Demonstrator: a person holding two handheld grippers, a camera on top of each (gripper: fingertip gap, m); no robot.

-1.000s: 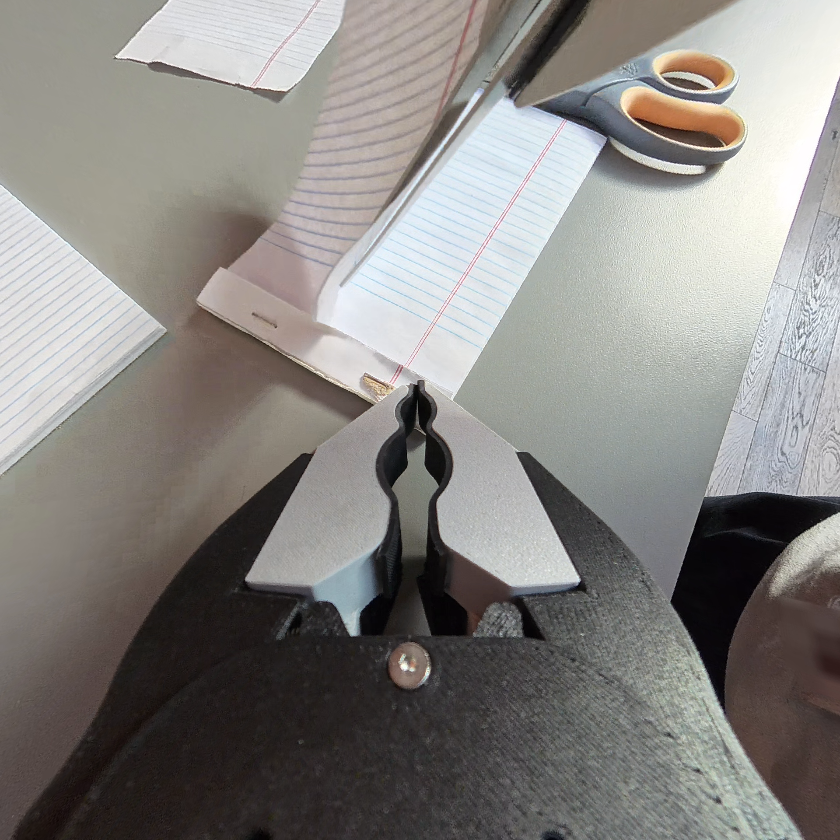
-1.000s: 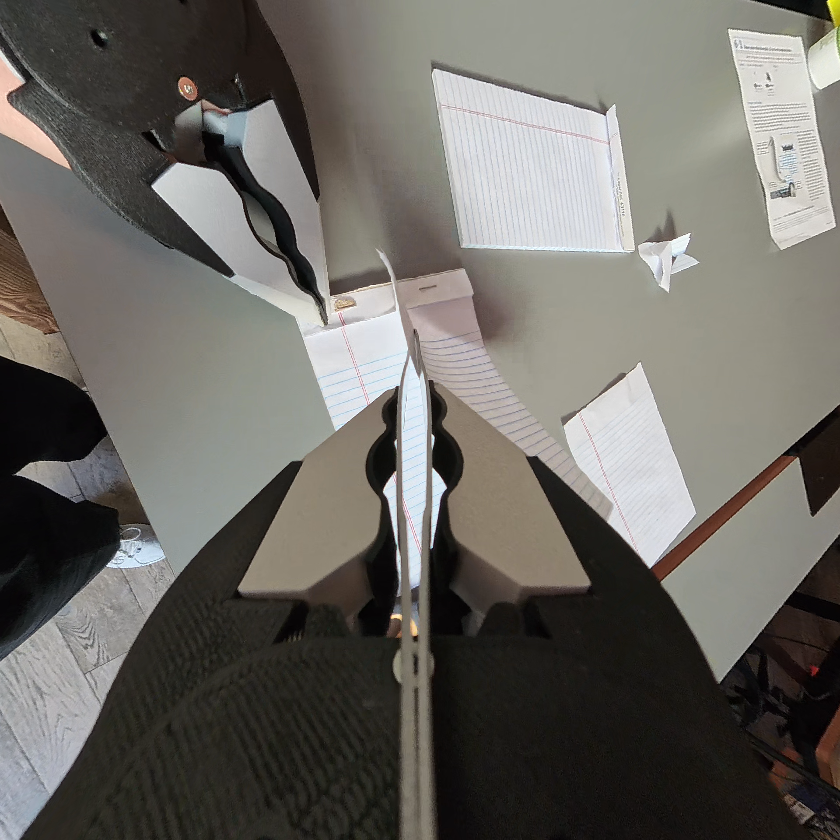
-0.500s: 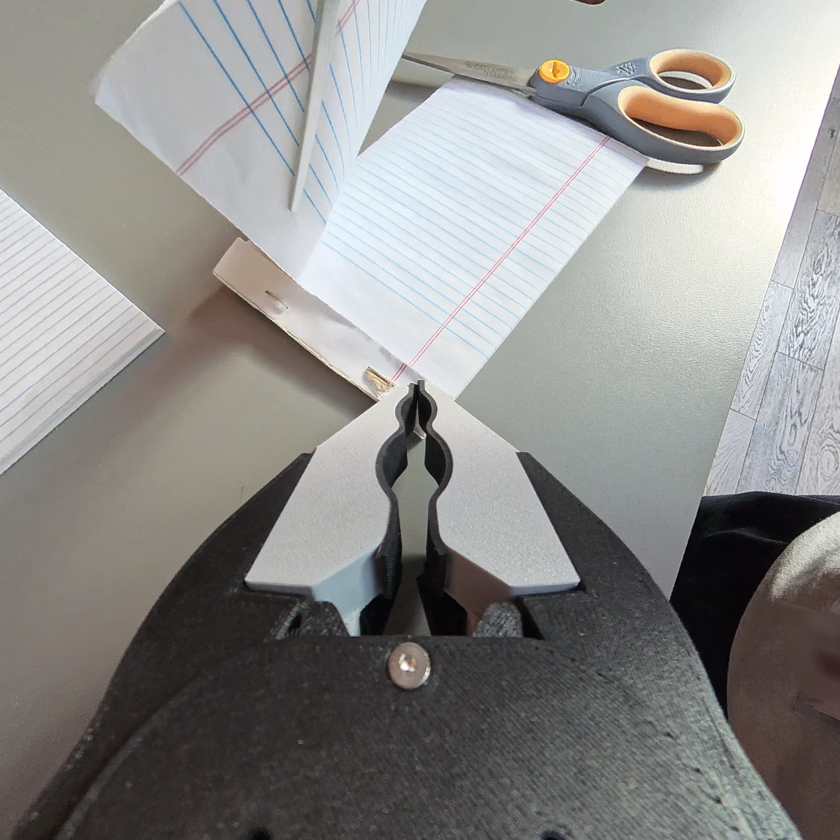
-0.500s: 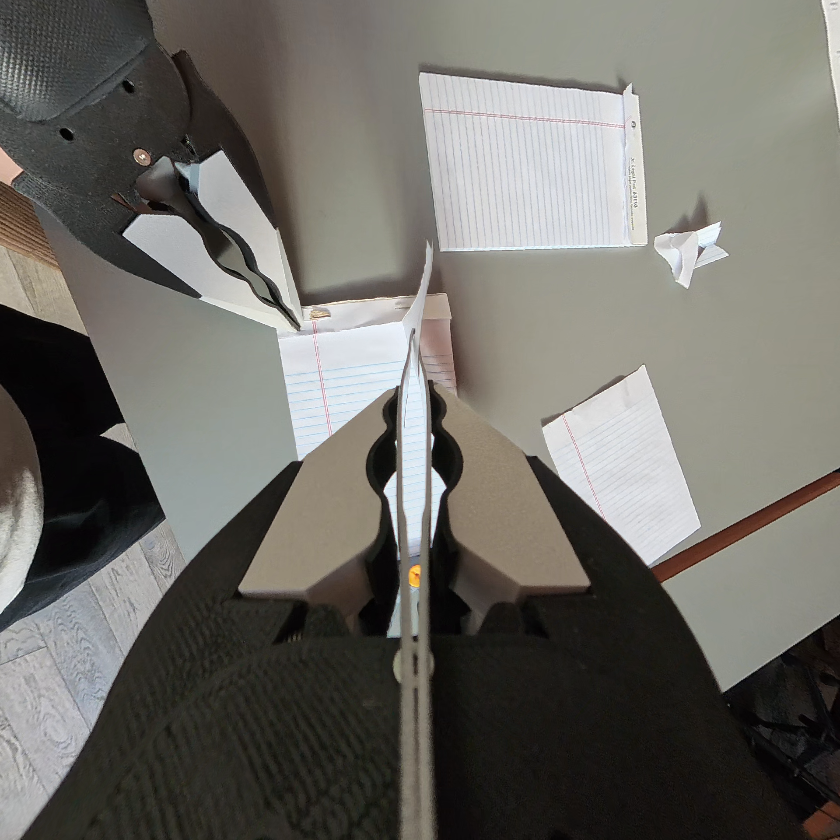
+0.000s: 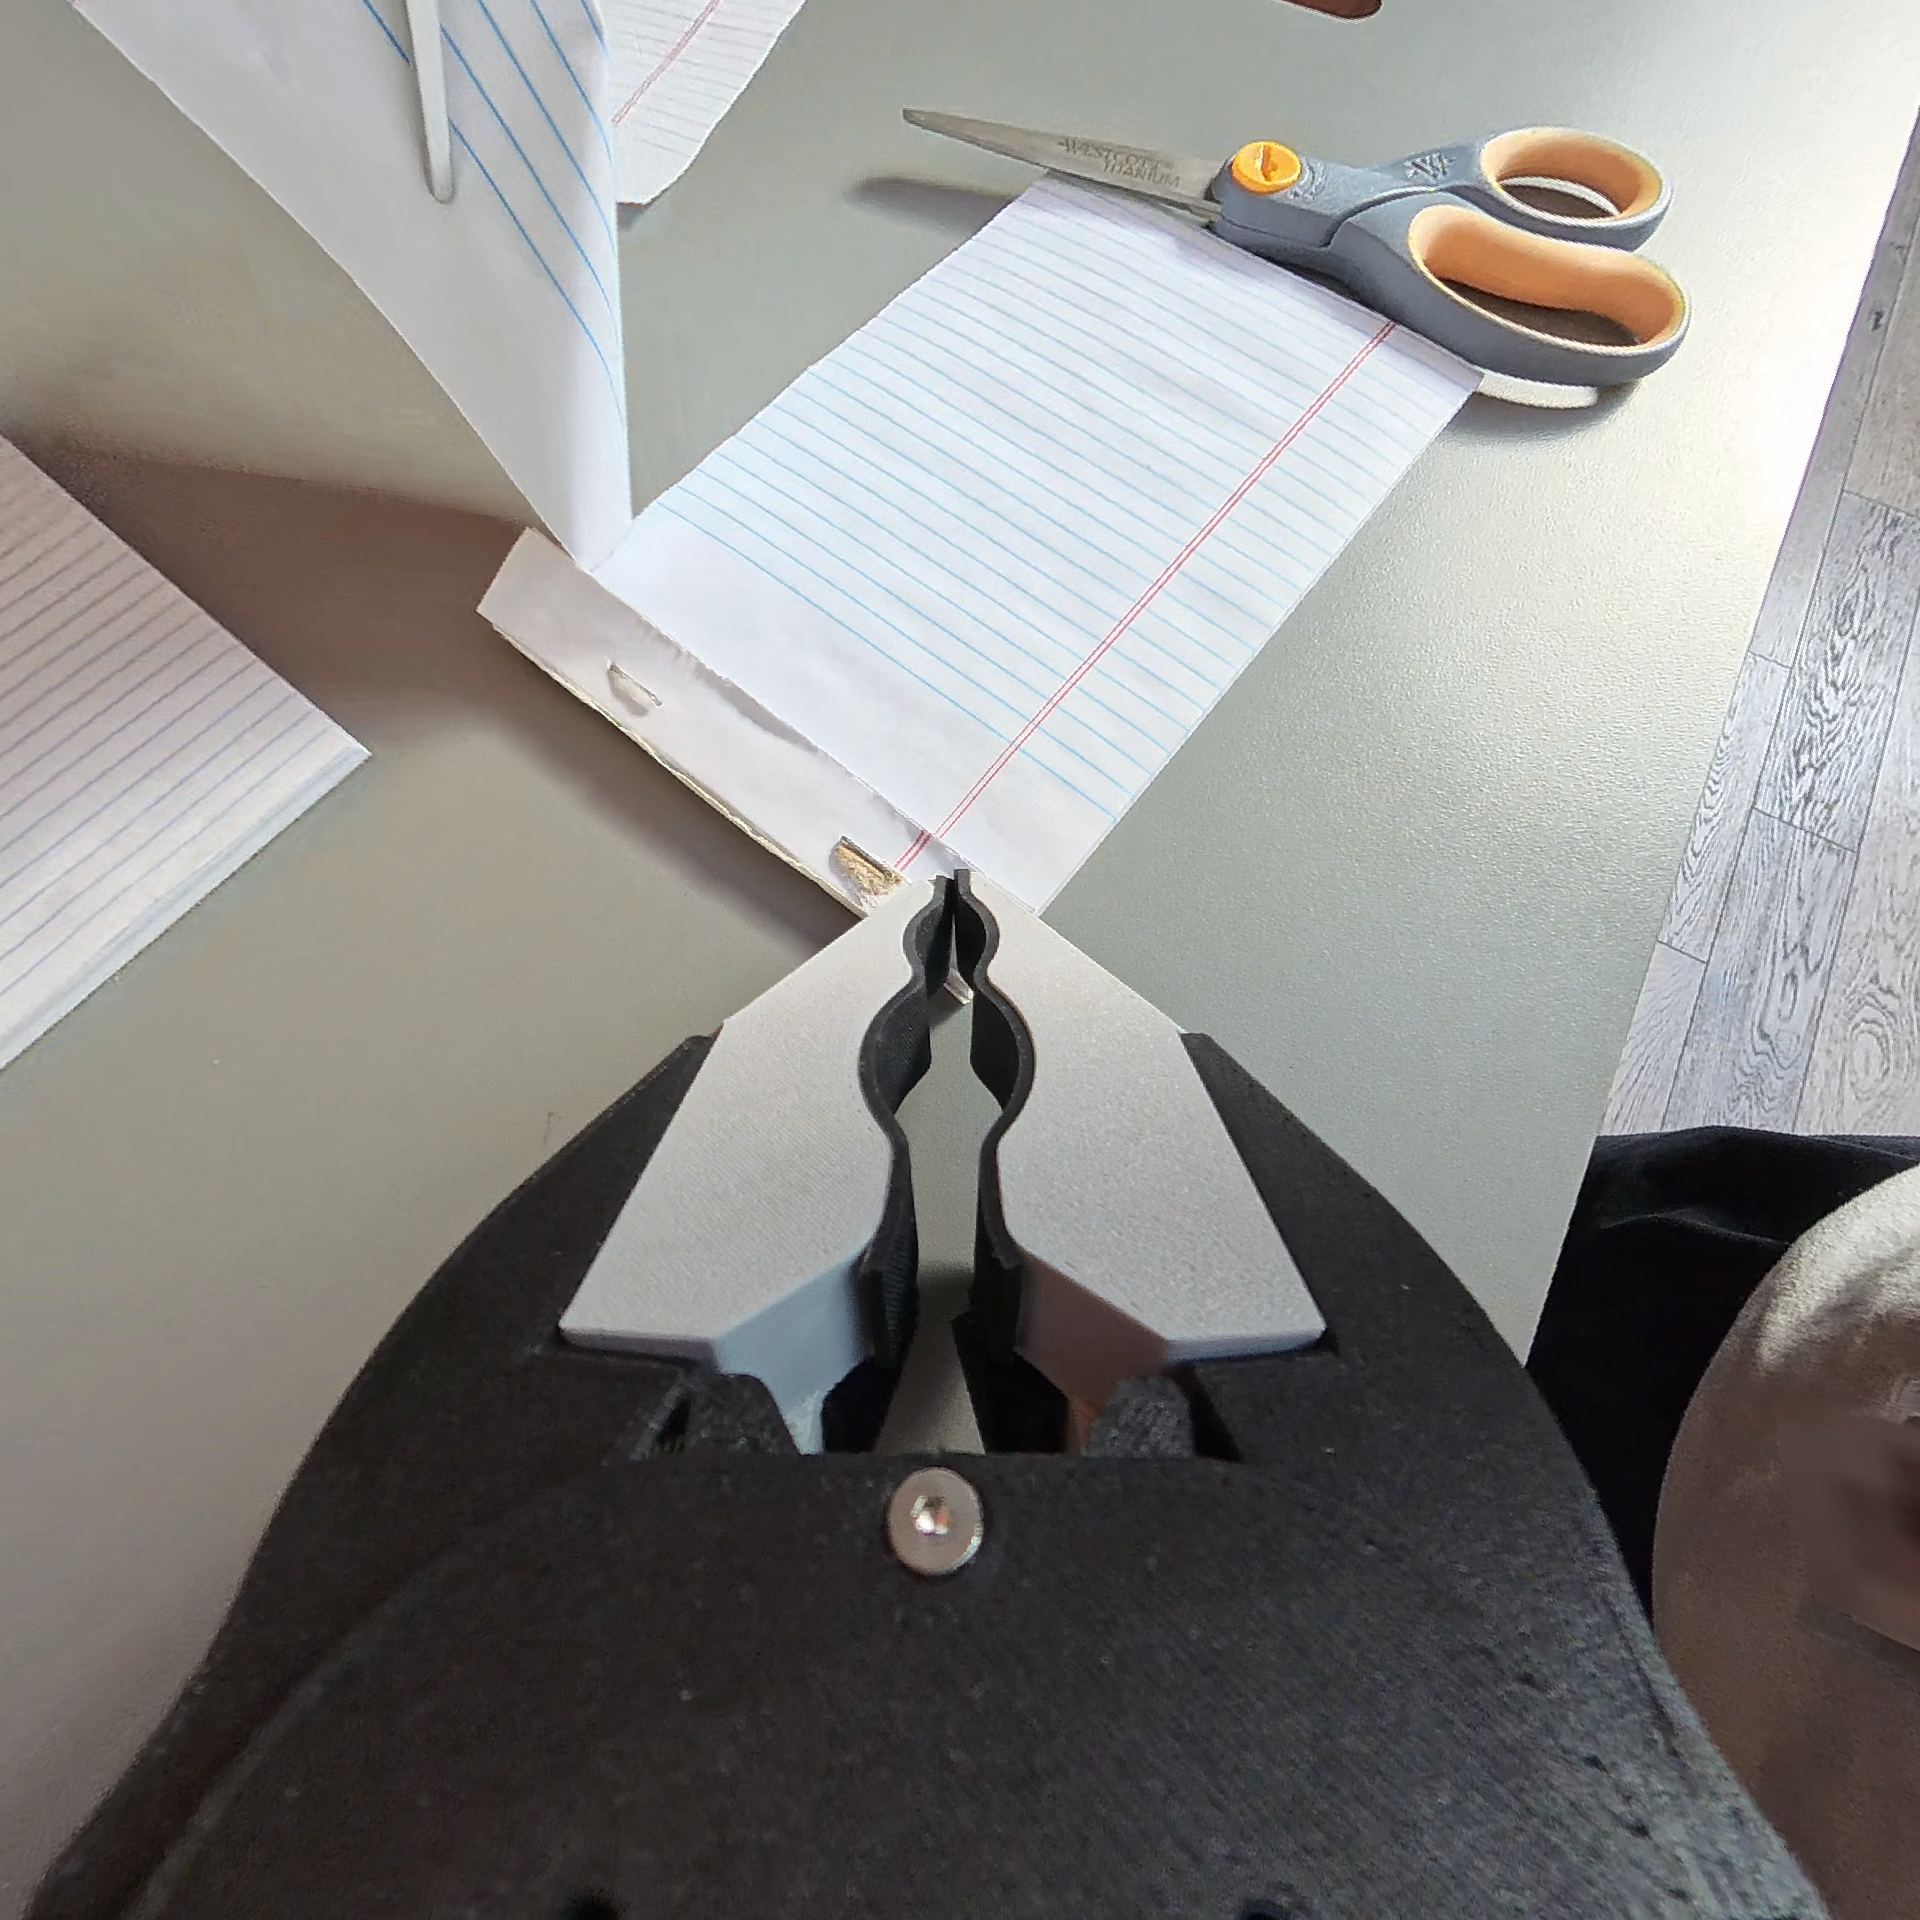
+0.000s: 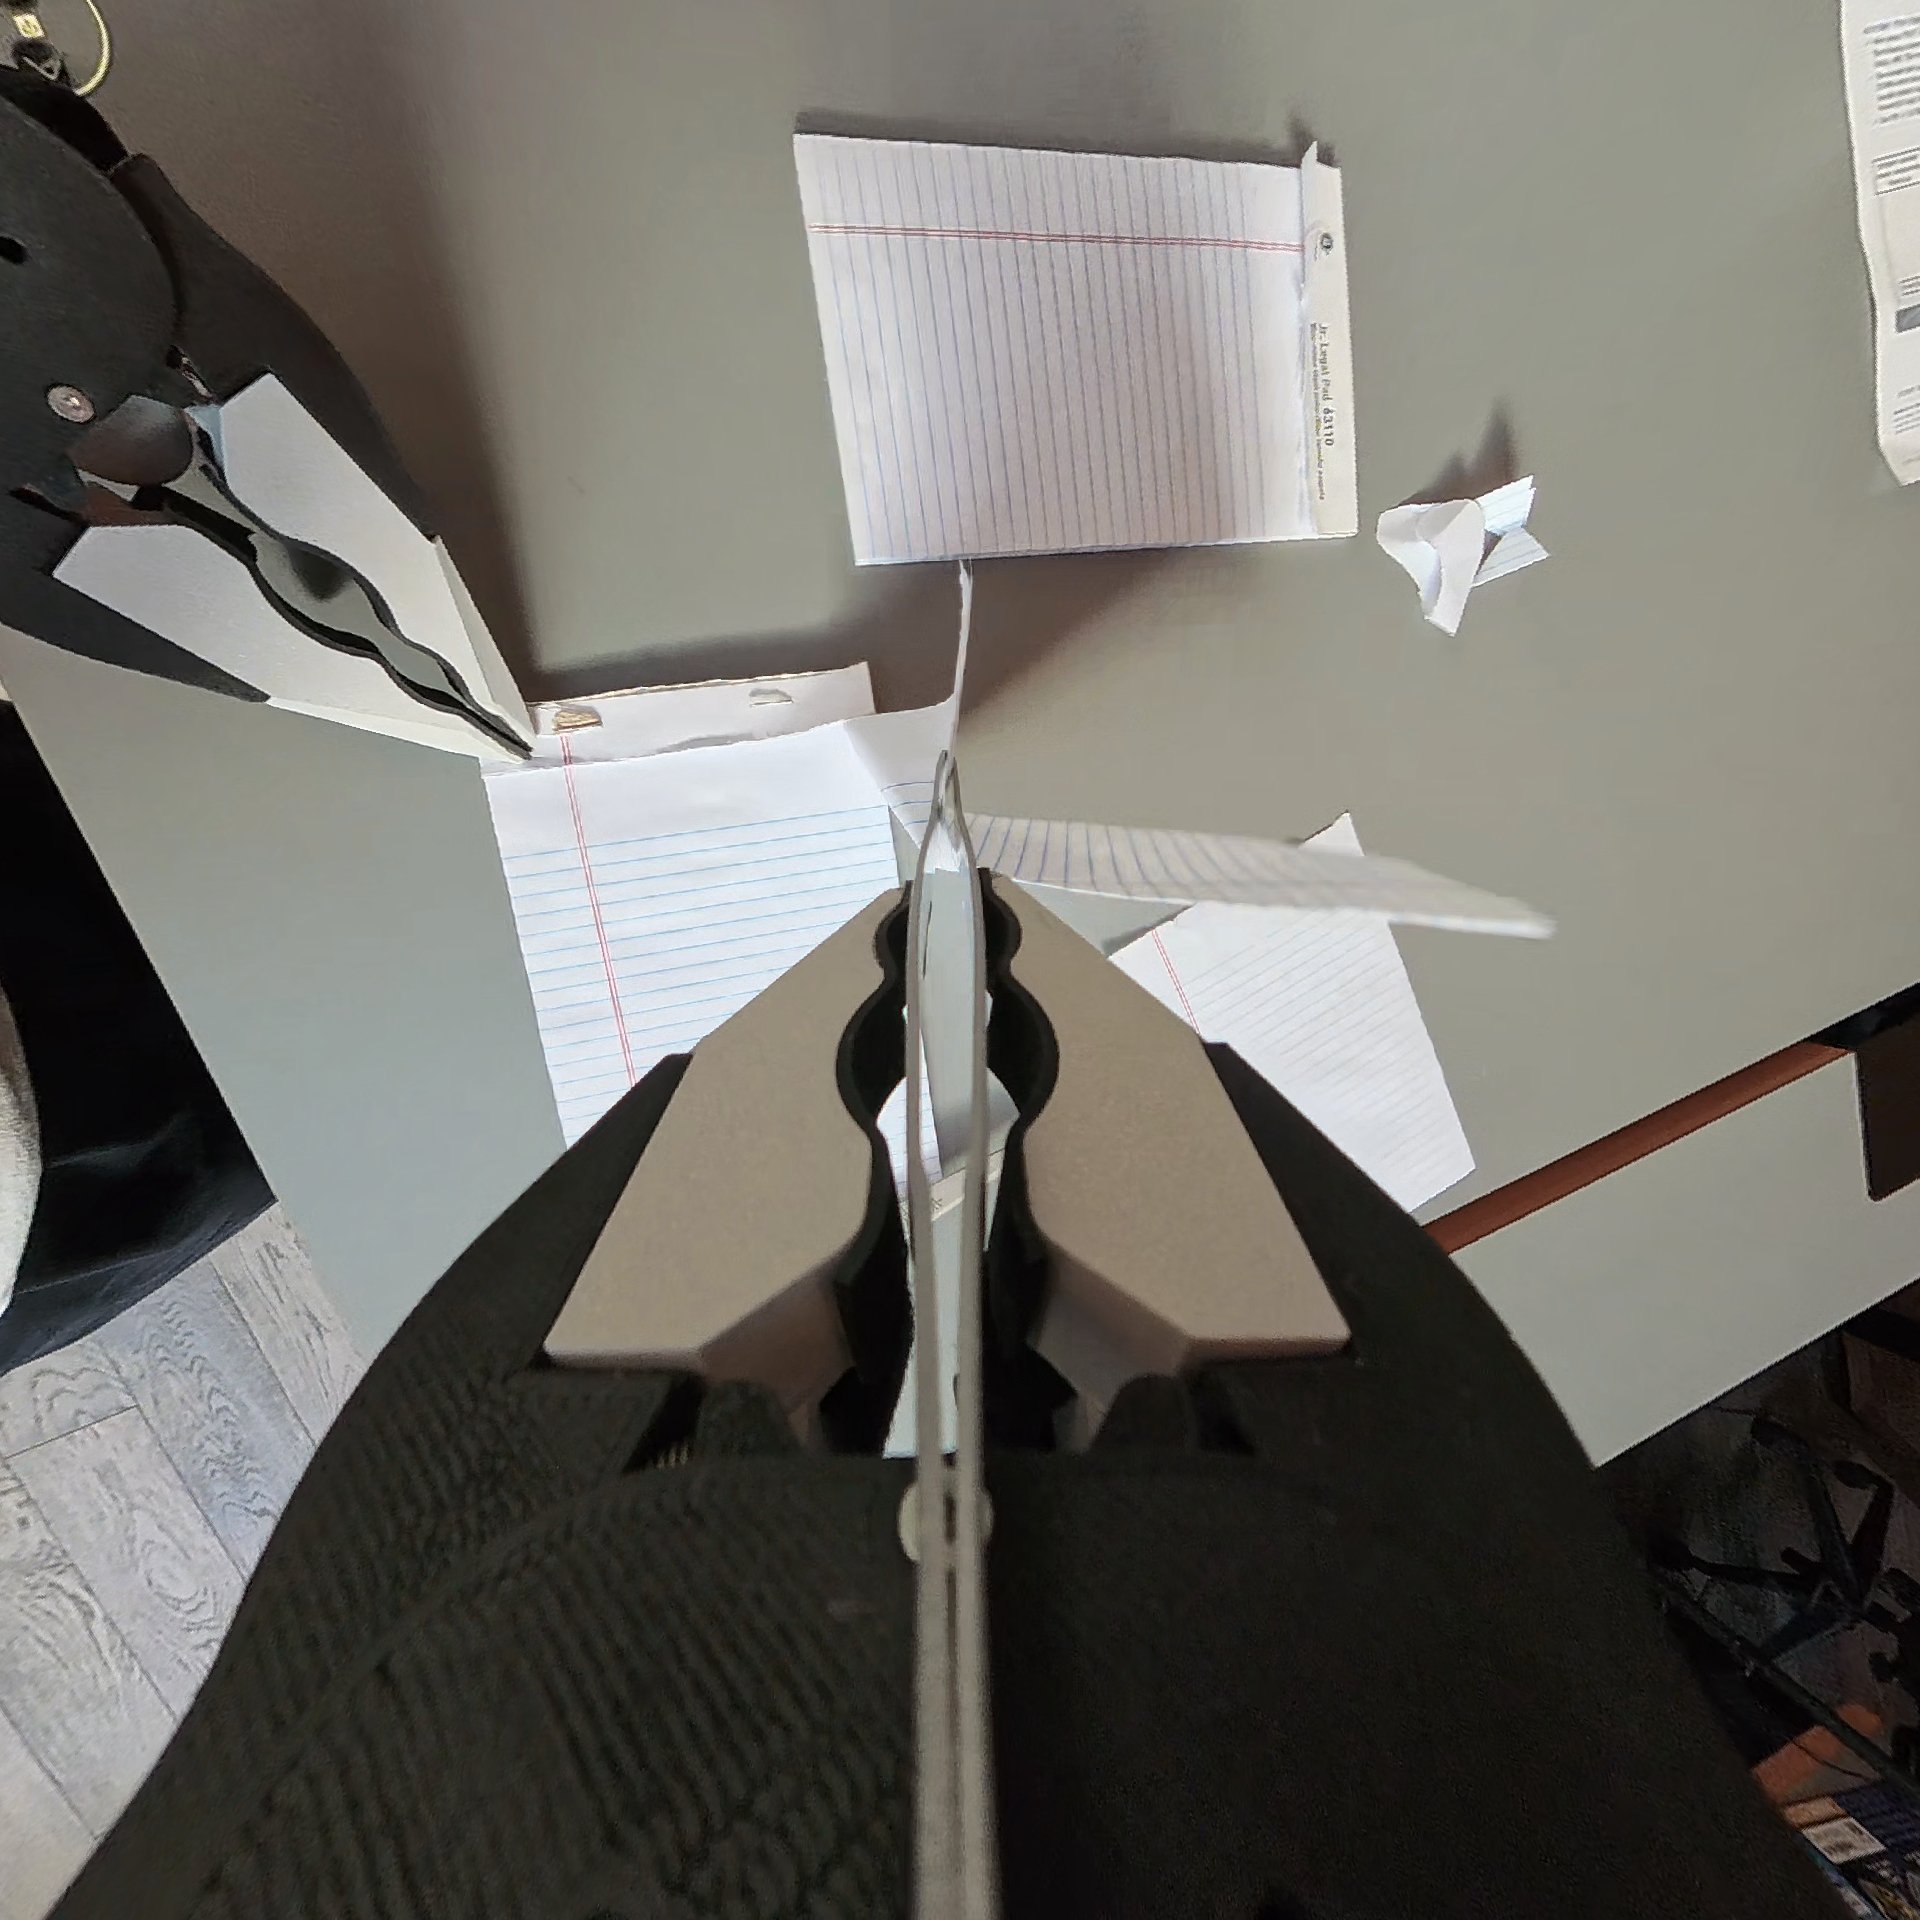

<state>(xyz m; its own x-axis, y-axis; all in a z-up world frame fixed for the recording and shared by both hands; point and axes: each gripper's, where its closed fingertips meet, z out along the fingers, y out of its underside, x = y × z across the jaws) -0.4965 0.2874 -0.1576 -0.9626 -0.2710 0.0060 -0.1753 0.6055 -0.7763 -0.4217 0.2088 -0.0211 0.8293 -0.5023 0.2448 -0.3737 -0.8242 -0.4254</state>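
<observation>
Paper dominated the grey worktop (image 5: 312, 1195). Left tool (image 5: 953, 883) was closed, its tips pressed together at the near corner of a lined pad (image 5: 1018, 582), on the white binding strip just beside a torn brown spot; whether it pinched the strip or only pressed on it could not be determined. Pad lay flat on the worktop, with its far end under the blades of grey and orange scissors (image 5: 1434, 229).

Right tool (image 6: 945, 894) was closed on a lined sheet (image 6: 1247, 873), held together with a thin looped metal strip (image 6: 940, 1143) that ran back between the fingers toward the camera. Sheet was lifted clear of the pad and curved upward; in the left wrist view it (image 5: 499, 260) met the pad only at the far end of the binding strip, with a ragged tear line visible along that strip. Sheet's free end was blurred.

Other items on the worktop: a second lined pad (image 6: 1070, 343) lying flat beyond, a crumpled paper scrap (image 6: 1455, 551) beside it, a loose lined sheet (image 6: 1330, 1049) below the lifted one, and a printed page (image 6: 1891, 229) at the right edge. A person's dark clothing (image 5: 1704, 1299) showed beside the worktop.
</observation>
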